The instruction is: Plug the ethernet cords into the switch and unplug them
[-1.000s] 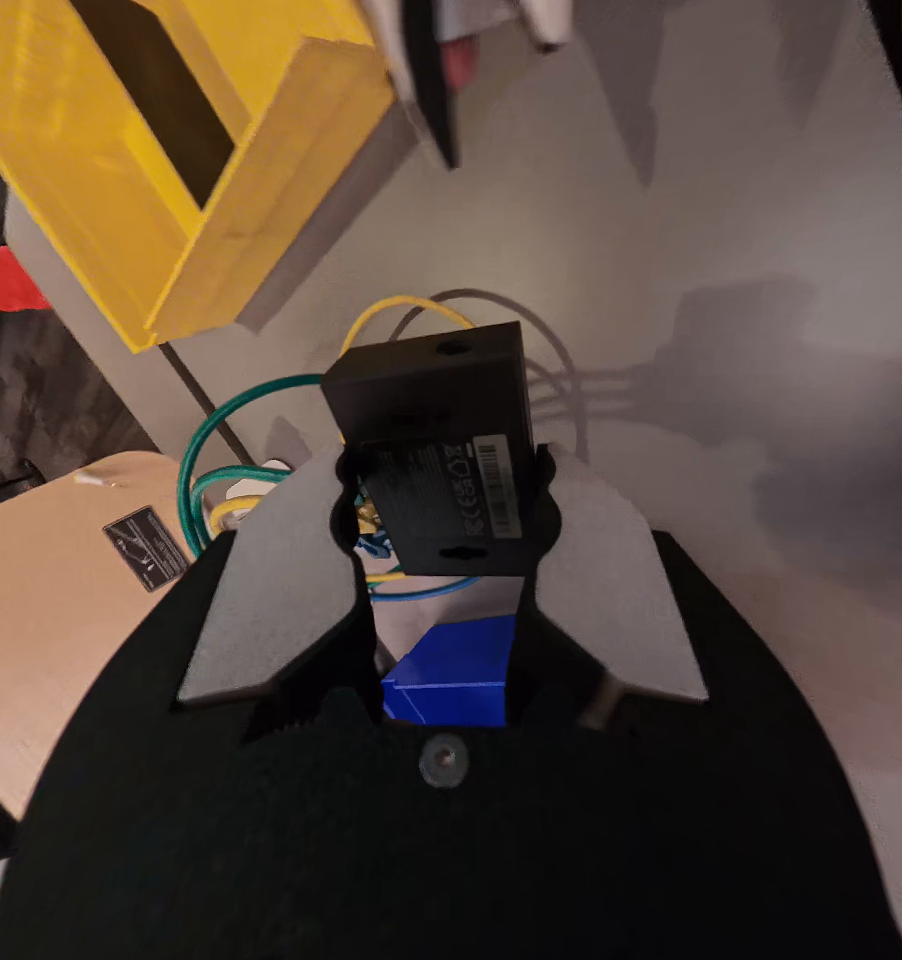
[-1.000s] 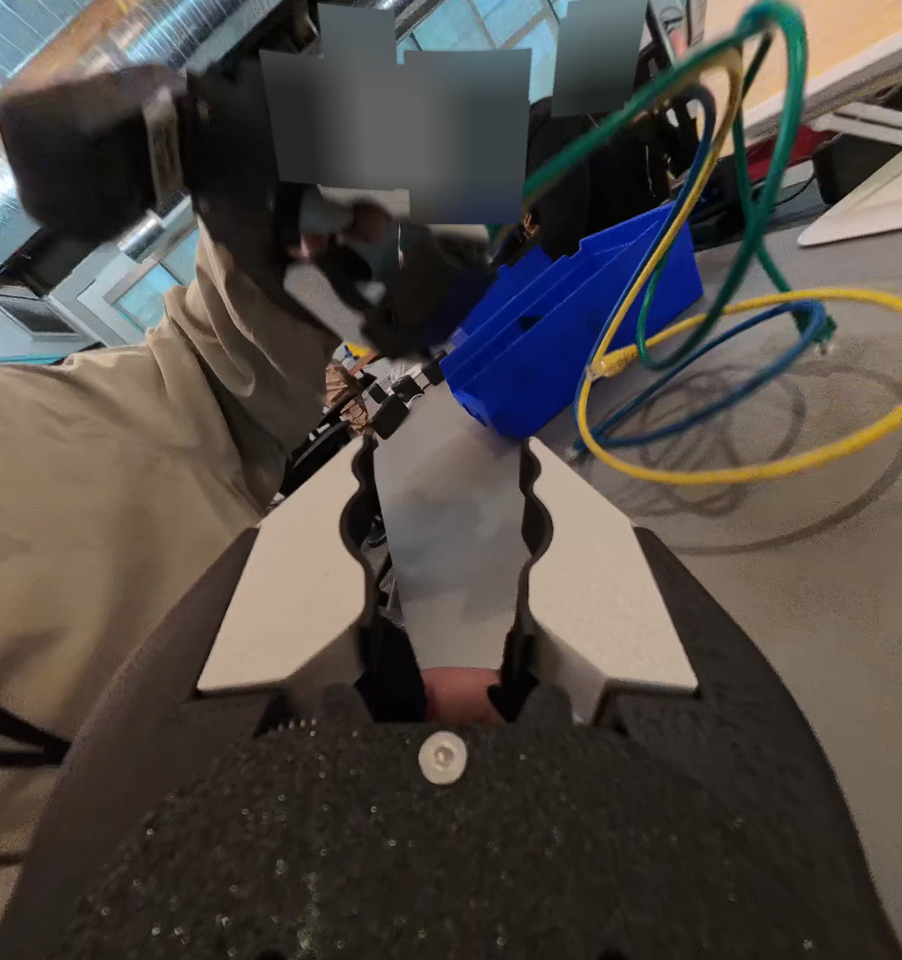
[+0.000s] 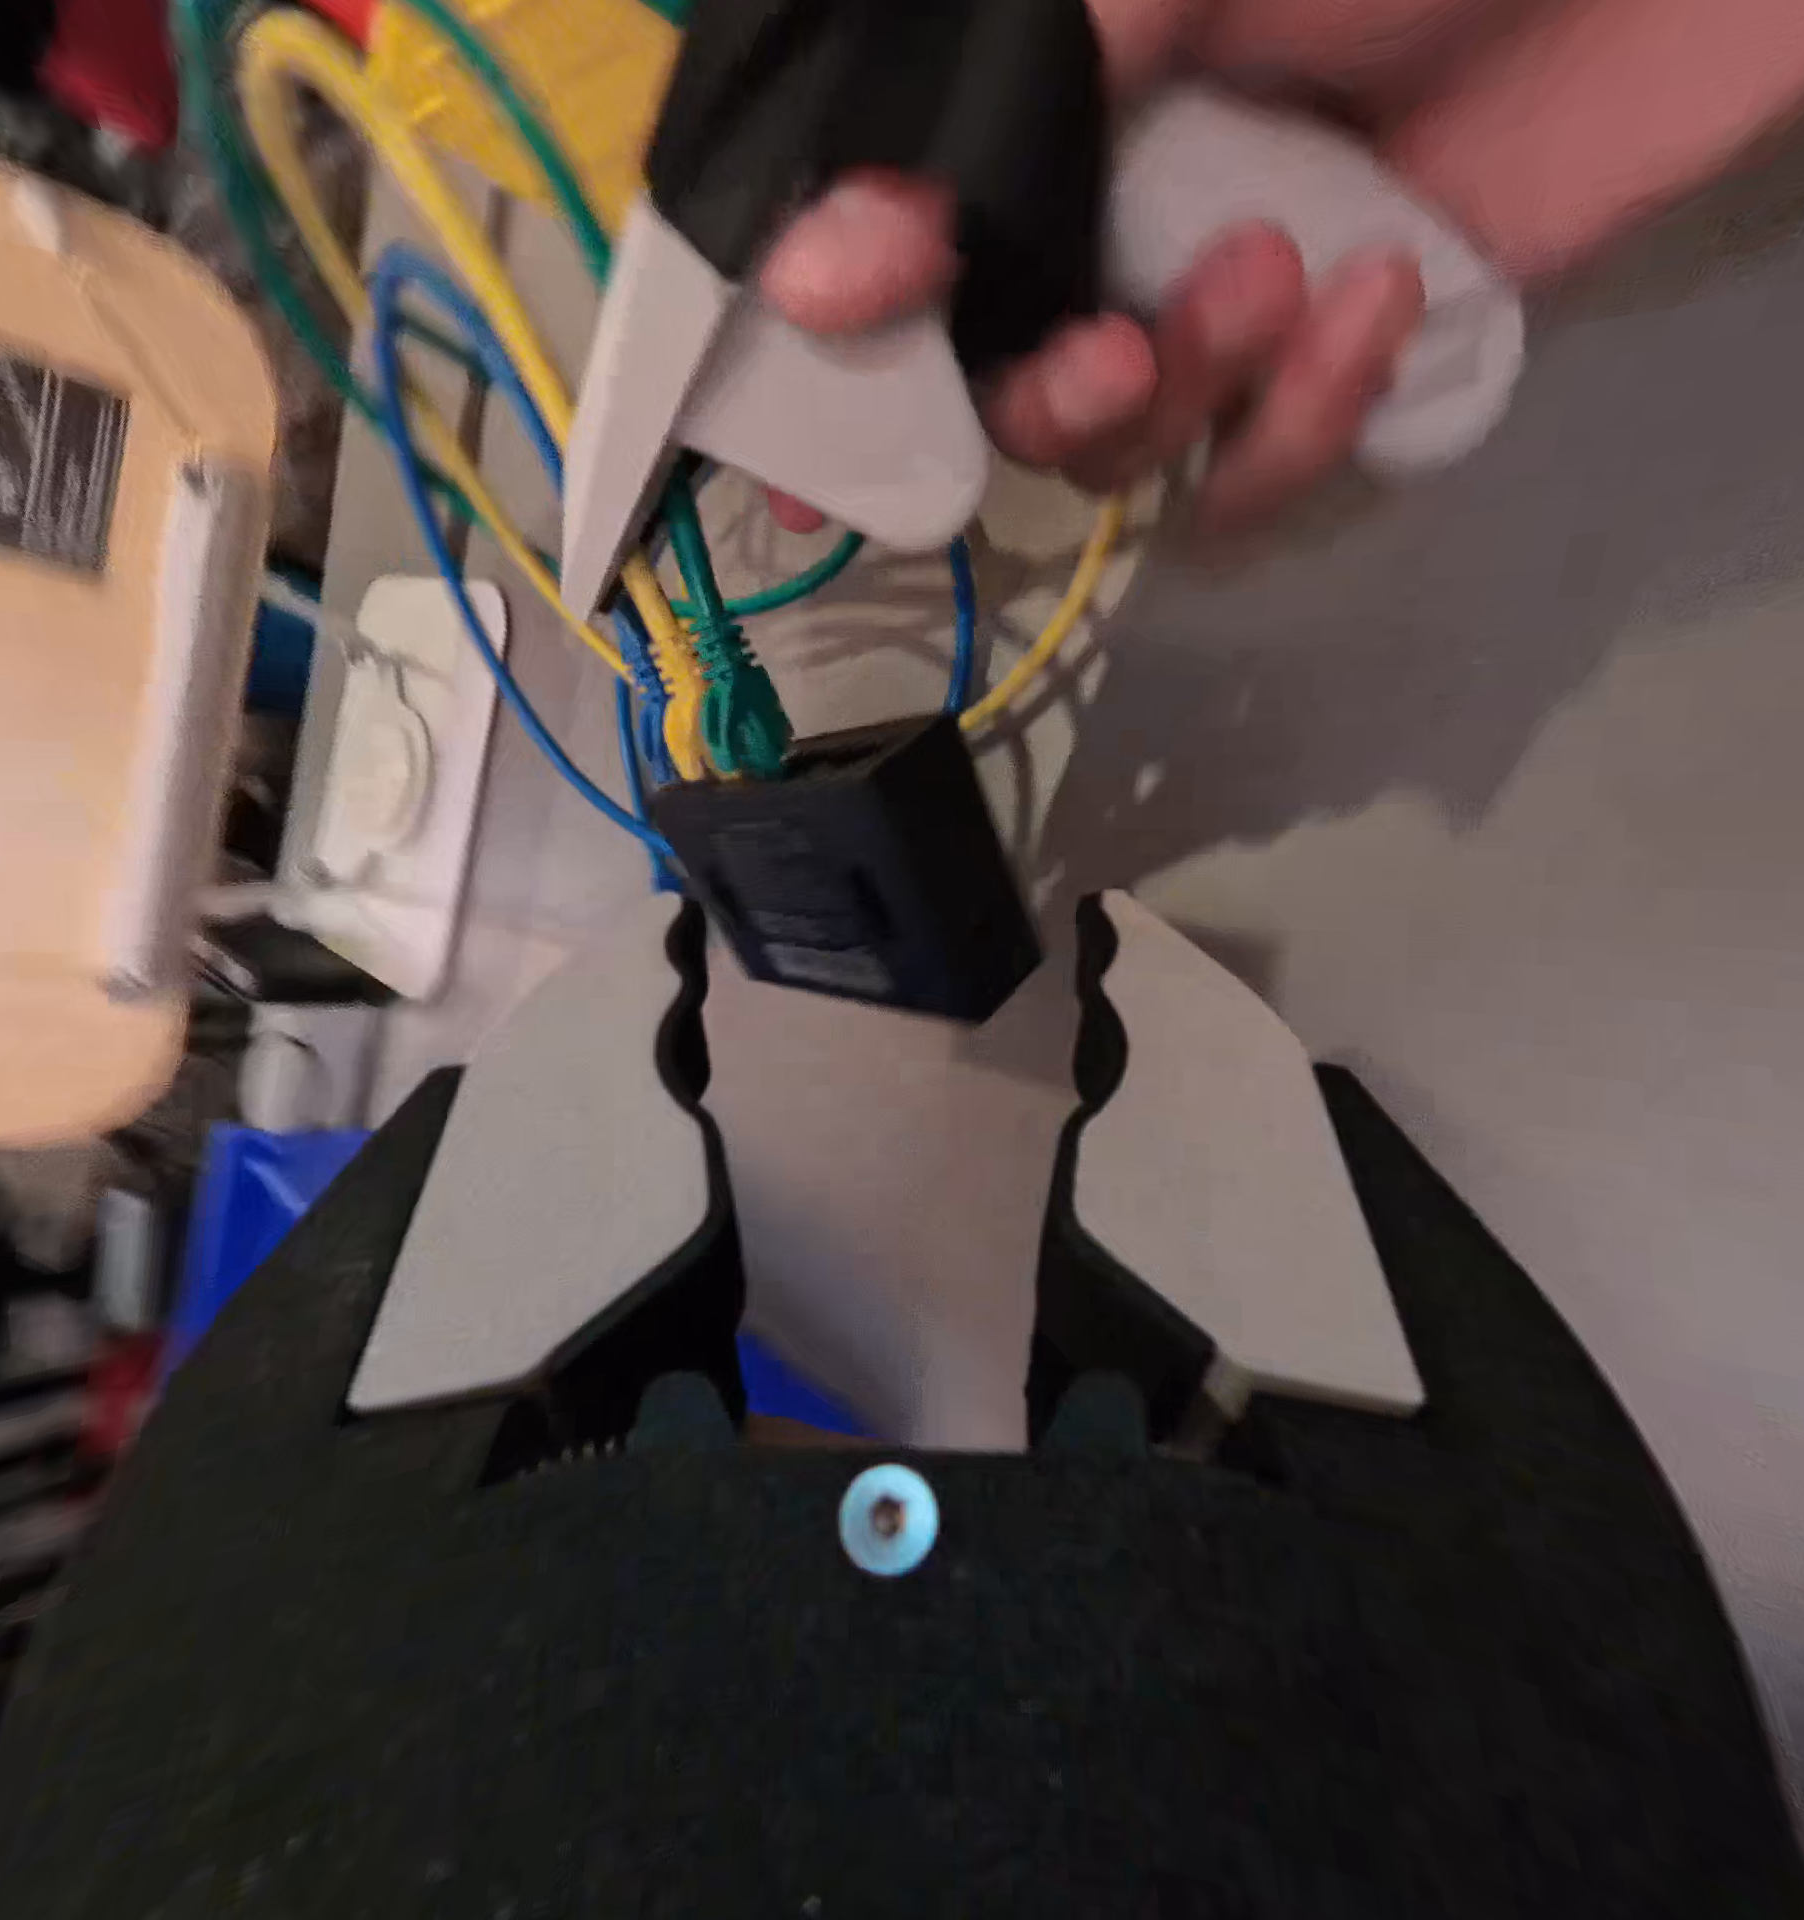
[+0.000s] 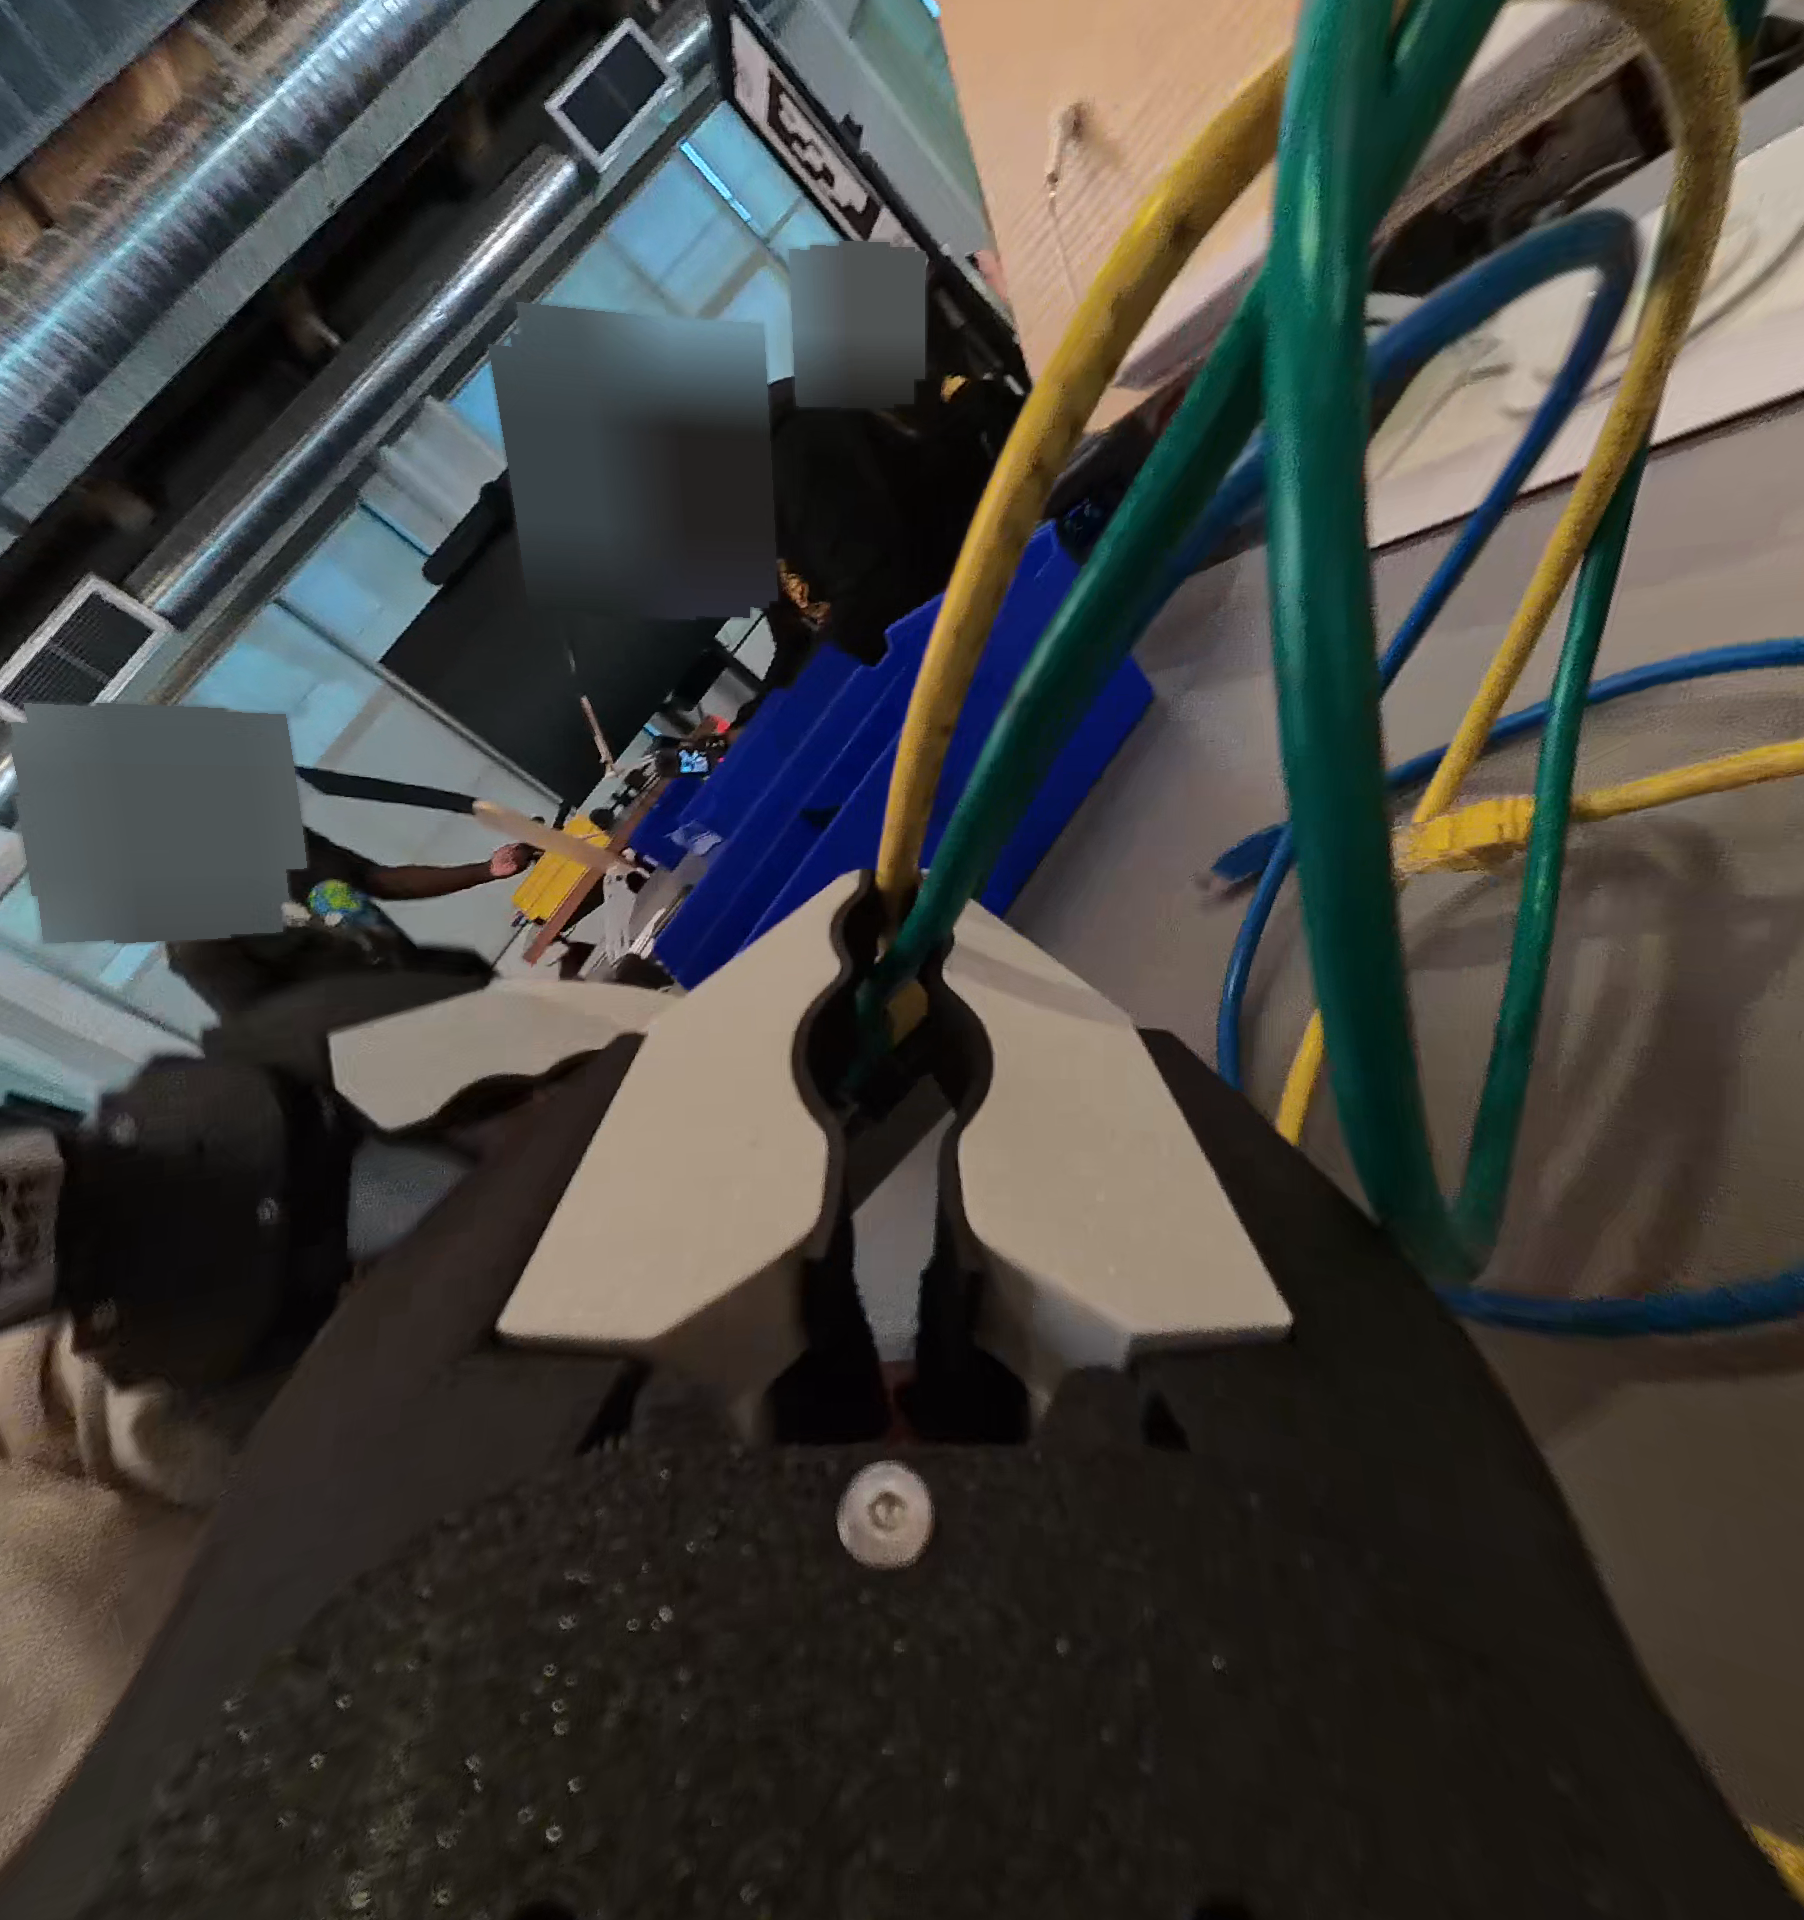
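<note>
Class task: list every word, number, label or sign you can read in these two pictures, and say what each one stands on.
Black box-shaped plastic switch: pale label on its underside, too blurred to read.
Tan wooden board: dark rectangular sticker, too blurred to read.
White tag on a black housing: printed characters, not copied here.
Black-and-white sign high up: tilted and unreadable.

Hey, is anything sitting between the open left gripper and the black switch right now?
Nothing visible. The left gripper is open with the switch just past its fingers, over bare grey table. The green cord, yellow cord and blue cord enter the switch's far side, where the right gripper is pinching them.
</note>
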Tool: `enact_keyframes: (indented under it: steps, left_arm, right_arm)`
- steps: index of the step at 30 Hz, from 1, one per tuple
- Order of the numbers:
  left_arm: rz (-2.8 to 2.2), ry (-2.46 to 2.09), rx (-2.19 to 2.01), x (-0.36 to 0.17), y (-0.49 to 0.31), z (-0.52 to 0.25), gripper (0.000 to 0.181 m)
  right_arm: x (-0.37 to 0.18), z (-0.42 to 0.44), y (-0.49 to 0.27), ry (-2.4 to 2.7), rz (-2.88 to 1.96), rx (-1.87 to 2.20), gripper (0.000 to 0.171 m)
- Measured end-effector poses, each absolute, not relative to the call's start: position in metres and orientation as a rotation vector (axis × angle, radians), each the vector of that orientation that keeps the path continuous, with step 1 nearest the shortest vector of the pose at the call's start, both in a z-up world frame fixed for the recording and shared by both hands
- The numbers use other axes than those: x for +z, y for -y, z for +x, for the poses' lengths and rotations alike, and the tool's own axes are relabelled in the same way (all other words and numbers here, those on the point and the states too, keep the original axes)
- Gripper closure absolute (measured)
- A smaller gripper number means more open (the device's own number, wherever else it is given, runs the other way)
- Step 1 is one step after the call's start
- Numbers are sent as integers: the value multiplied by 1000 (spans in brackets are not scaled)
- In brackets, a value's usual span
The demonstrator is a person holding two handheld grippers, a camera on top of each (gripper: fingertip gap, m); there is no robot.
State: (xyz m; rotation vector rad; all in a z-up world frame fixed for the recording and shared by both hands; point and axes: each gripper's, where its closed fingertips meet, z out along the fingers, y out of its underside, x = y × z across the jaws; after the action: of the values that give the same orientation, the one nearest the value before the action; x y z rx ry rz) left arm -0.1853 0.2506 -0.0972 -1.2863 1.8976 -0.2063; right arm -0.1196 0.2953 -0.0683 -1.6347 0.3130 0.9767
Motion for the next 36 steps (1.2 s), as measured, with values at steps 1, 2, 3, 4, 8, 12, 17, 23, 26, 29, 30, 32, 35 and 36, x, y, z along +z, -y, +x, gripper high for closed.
enact_keyframes:
  steps: [1, 2, 3, 4, 8, 12, 17, 23, 26, 29, 30, 32, 35, 36]
  left_arm:
    - [-1351, -1768, -261, -98, -249, -183, 110]
    - [-1383, -1660, -286, -99, -248, -181, 110]
    - [-1396, -1557, -266, -100, -250, -181, 109]
    - [-1387, -1445, -195, -97, -258, -182, 111]
    - [-1306, -1247, 26, -88, -271, -179, 121]
    - [-1414, -1278, 70, -106, -276, -177, 129]
    - [-1445, -1270, 76, -114, -294, -187, 140]
    - [-1317, -1348, 166, -124, -309, -192, 152]
    - [-1245, -1383, 170, -128, -315, -188, 151]
    - [-1150, -1406, 171, -127, -322, -180, 151]
    - [-1119, -1405, 170, -126, -325, -177, 151]
    - [-1083, -1405, 168, -125, -336, -172, 151]
    - [-1069, -1420, 105, -128, -350, -163, 150]
    - [-1055, -1429, 87, -129, -352, -160, 150]
  right_arm:
    - [-68, -120, -296, -335, -1638, 968, 167]
    - [-68, -120, -296, -357, -1643, 964, 167]
    - [-67, -121, -297, -378, -1647, 963, 167]
    - [-66, -124, -297, -388, -1652, 959, 167]
    - [-61, -134, -295, -367, -1645, 846, 167]
    - [-57, -151, -290, -276, -1617, 726, 167]
    - [-60, -168, -285, -168, -1614, 666, 167]
    - [-75, -172, -285, -183, -1663, 801, 166]
    - [-83, -169, -286, -149, -1710, 846, 164]
    - [-83, -170, -278, -42, -1743, 907, 139]
    - [-86, -169, -273, 3, -1773, 908, 137]
    - [-94, -173, -256, 115, -1848, 922, 136]
    - [-100, -176, -229, 290, -1923, 875, 121]
    - [-99, -175, -221, 371, -1933, 816, 123]
